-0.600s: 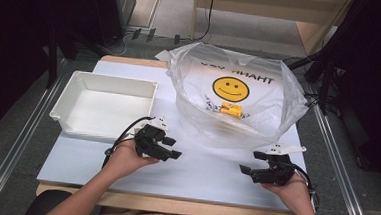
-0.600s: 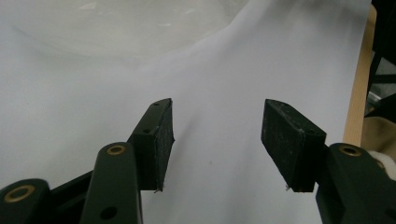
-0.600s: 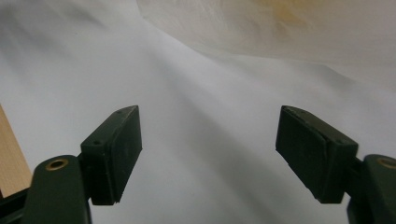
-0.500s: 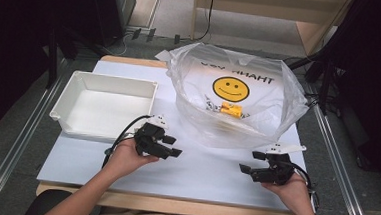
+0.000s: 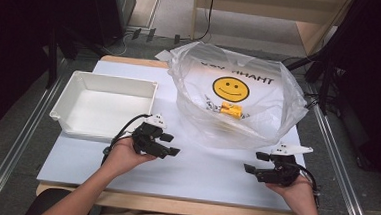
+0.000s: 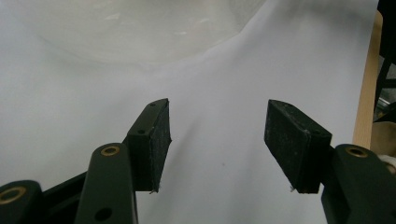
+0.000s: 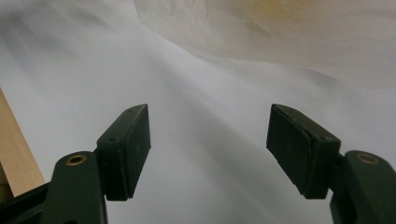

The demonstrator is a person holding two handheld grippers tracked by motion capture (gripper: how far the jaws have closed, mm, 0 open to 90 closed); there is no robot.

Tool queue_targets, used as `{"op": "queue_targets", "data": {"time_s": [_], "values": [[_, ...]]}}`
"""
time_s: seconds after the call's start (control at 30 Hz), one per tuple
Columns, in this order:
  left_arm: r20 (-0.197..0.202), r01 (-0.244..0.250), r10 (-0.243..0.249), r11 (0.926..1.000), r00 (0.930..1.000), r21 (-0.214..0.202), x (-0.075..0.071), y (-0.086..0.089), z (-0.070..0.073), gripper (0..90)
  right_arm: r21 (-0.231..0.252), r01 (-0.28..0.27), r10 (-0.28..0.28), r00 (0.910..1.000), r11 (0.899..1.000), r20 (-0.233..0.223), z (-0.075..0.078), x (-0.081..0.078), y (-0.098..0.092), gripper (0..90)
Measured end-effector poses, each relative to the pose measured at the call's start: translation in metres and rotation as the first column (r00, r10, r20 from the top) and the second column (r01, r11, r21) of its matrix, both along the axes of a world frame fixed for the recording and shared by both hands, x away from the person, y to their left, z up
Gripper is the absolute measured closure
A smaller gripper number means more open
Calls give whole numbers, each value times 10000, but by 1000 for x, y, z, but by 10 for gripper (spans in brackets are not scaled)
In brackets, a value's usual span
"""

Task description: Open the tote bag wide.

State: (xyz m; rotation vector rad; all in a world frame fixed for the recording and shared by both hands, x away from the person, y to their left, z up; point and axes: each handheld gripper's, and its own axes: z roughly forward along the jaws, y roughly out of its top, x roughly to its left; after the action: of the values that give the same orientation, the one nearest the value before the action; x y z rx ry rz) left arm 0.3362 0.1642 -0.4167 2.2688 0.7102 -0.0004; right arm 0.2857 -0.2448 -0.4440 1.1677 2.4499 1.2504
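On the white table sheet (image 5: 205, 166), a clear plastic bag (image 5: 236, 103) printed with a yellow smiley face (image 5: 230, 88) serves as the landmark. The bag lies open and slumped, its mouth facing up toward the high view, and its longer spread runs across the table from left to right. The printed lettering above the smiley face reads reversed in the high view. Inside the bag, just below the smiley face, rests a small yellow part (image 5: 231, 109) among a few small pale pieces (image 5: 209, 105); its long axis runs roughly left to right, and finer detail cannot be told.

Left of the bag stands a white rectangular tray (image 5: 103, 104), its long axis running left to right, near the bag but apart from it.

The left gripper (image 5: 170, 143) sits just in front of the bag's near-left edge and points right, toward the bag's front. Its jaws stand apart with nothing between them; the left gripper view (image 6: 217, 140) confirms bare sheet between the pads.

The right gripper (image 5: 255, 161) sits in front of the bag's near-right edge and points left. Its jaws stand wide apart and hold nothing, as the right gripper view (image 7: 208, 149) shows.
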Motion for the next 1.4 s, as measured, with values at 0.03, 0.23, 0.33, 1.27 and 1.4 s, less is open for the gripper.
{"op": "queue_targets", "data": {"time_s": [0.03,0.23,0.33,1.27,1.4], "values": [[0,0,0,10000,10000,0,0,0,0,415,0,0,0,10000,10000,0,0,0,0,318],[38,-45,45,10000,10000,3,0,1,1,414,178,65,-69,9997,9998,243,5,-6,-4,323],[24,-75,75,10000,10000,6,0,1,1,415,184,-22,17,9996,9998,279,5,-7,-5,330],[-278,131,-135,9998,9995,-137,1,2,17,502,670,-310,296,9993,9973,221,13,-7,-25,407],[-202,272,-273,9996,9994,-38,-1,2,25,523,728,-489,471,9985,9961,275,18,-4,-29,446]]}}
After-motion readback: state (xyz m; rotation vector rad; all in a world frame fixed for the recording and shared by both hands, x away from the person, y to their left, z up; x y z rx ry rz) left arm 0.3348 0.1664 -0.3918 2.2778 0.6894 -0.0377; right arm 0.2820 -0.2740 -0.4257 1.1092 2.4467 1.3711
